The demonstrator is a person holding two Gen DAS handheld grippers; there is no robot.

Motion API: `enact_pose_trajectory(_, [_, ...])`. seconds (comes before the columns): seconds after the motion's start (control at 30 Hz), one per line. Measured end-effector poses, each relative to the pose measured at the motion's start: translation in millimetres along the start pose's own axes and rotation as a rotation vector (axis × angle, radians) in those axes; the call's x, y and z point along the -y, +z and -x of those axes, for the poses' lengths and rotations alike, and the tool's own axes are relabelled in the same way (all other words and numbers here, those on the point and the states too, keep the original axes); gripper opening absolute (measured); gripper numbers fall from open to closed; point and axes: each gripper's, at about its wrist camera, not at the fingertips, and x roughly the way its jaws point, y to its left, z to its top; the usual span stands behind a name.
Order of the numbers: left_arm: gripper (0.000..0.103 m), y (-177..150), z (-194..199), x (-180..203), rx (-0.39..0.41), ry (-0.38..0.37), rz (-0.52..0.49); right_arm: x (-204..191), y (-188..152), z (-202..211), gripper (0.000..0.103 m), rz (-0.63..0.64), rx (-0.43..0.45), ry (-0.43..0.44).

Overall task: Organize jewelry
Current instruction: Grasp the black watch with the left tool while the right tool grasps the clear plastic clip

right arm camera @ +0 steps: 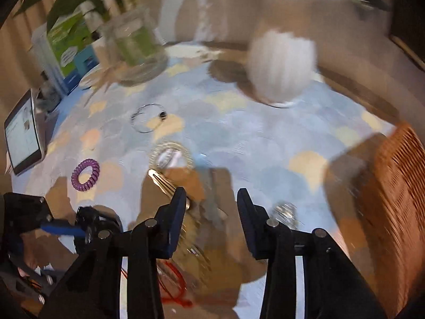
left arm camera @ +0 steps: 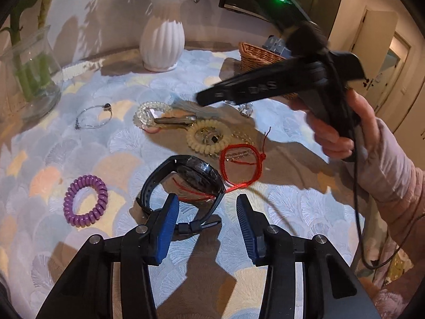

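Note:
A black wristwatch [left arm camera: 196, 178] lies on the patterned tablecloth, just ahead of my left gripper [left arm camera: 207, 212]. Its strap curls behind the left blue pad [left arm camera: 168, 223], and the buckle end lies in the gap. The pads stand apart and do not press on it. A red cord bracelet [left arm camera: 241, 159] lies partly under the watch, with a cream coil bracelet [left arm camera: 209, 138] and a clear coil [left arm camera: 148, 114] beyond. My right gripper [left arm camera: 204, 98], held by a hand, hovers over these. In the blurred right wrist view, my right gripper [right arm camera: 211, 207] is open with nothing gripped.
A purple coil tie [left arm camera: 85, 199] and a thin silver bangle [left arm camera: 93, 118] lie to the left. A wicker basket [left arm camera: 260, 55], a white vase [left arm camera: 162, 42] and a glass vase [left arm camera: 32, 79] stand at the back. A tablet [right arm camera: 22, 135] stands at the table's left edge.

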Motion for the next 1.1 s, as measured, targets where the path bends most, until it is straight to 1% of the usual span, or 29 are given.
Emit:
enact_pose_trajectory(0.03, [0.046, -0.1, -0.1, 0.2, 0.002, -0.001, -0.002, -3.0, 1.9, -4.1, 0.043, 0.009, -0.004, 0.002])
enact_pose_trajectory(0.1, [0.046, -0.2, 0.1, -0.5, 0.002, -0.007, -0.002, -7.7, 5.3, -13.8, 0.038, 0.023, -0.014, 0.0])
enact_pose_trajectory(0.13, [0.046, 0.2, -0.2, -1.4, 0.001, -0.013, -0.001, -8.5, 6.6, -17.6, 0.03, 0.028, -0.018, -0.009])
enact_pose_trajectory(0.17, [0.046, 0.4, -0.5, -2.0, 0.0, -0.022, 0.001, -9.9, 8.9, -23.5, 0.026, 0.036, -0.023, -0.015])
enact_pose_trajectory(0.23, [0.046, 1.4, -2.3, -2.2, -0.004, -0.028, -0.001, -10.9, 11.7, -30.1, 0.024, 0.034, -0.03, -0.013])
enact_pose_trajectory(0.3, [0.046, 3.0, -4.7, -1.0, -0.01, -0.024, -0.008, -11.5, 12.1, -37.9, 0.019, 0.032, -0.046, -0.023])
enact_pose_trajectory(0.33, [0.046, 4.2, -6.1, 0.3, -0.013, -0.023, -0.014, -12.5, 11.7, -39.5, 0.015, 0.037, -0.045, -0.032])
enact_pose_trajectory(0.37, [0.046, 5.5, -7.4, 1.4, -0.016, -0.022, -0.019, -14.1, 10.7, -38.5, 0.013, 0.051, -0.036, -0.043])
enact_pose_trajectory(0.43, [0.046, 7.7, -8.8, 6.3, -0.021, -0.02, -0.033, -14.0, 9.5, -35.3, 0.013, 0.051, -0.027, -0.044])
enact_pose_trajectory(0.47, [0.042, 8.8, -9.7, 8.5, -0.023, -0.02, -0.038, -13.8, 9.0, -31.4, 0.013, 0.049, -0.015, -0.044])
enact_pose_trajectory(0.5, [0.034, 10.5, -11.3, 11.2, -0.026, -0.018, -0.045, -13.8, 8.1, -26.9, 0.013, 0.046, -0.005, -0.044])
enact_pose_trajectory(0.53, [0.028, 11.7, -13.6, 14.1, -0.033, -0.004, -0.051, -13.4, 7.9, -23.0, 0.013, 0.044, 0.004, -0.046])
enact_pose_trajectory(0.57, [0.016, 12.4, -16.5, 15.5, -0.045, 0.008, -0.049, -12.1, 7.4, -16.0, 0.013, 0.038, 0.016, -0.044])
enact_pose_trajectory(0.6, [0.013, 13.3, -19.8, 15.2, -0.06, 0.021, -0.044, -11.4, 6.8, -11.2, 0.013, 0.034, 0.025, -0.04])
enact_pose_trajectory(0.73, [0.011, 13.0, -15.8, 15.0, -0.043, 0.043, -0.046, -8.1, -0.3, 15.7, 0.013, 0.021, 0.069, -0.028])
enact_pose_trajectory(0.77, [0.009, 12.7, -12.8, 15.4, -0.038, 0.038, -0.043, -5.6, -3.7, 26.2, 0.013, 0.013, 0.084, -0.021])
enact_pose_trajectory(0.8, [0.006, 13.2, -8.8, 16.0, -0.028, 0.029, -0.039, -4.0, -5.9, 33.5, 0.013, 0.007, 0.093, -0.016])
enact_pose_trajectory(0.87, [0.003, 16.2, 2.8, 19.5, 0.01, 0.012, -0.043, 1.0, -11.7, 54.0, 0.013, -0.008, 0.125, -0.008])
enact_pose_trajectory(0.93, [0.003, 23.4, 19.8, 23.6, 0.066, -0.043, -0.042, 6.6, -15.7, 71.1, 0.013, -0.027, 0.152, -0.009])
enact_pose_trajectory(1.0, [0.003, 32.6, 35.6, 29.3, 0.119, -0.082, -0.045, 17.5, -21.6, 93.3, 0.013, -0.058, 0.187, -0.008])
enact_pose_trajectory(1.03, [0.003, 38.0, 41.5, 32.6, 0.133, -0.089, -0.05, 23.0, -24.7, 104.0, 0.013, -0.071, 0.207, -0.012])
enact_pose_trajectory(1.1, [0.003, 45.4, 46.2, 35.7, 0.133, -0.081, -0.058, 33.0, -31.1, 119.7, 0.013, -0.091, 0.232, -0.022])
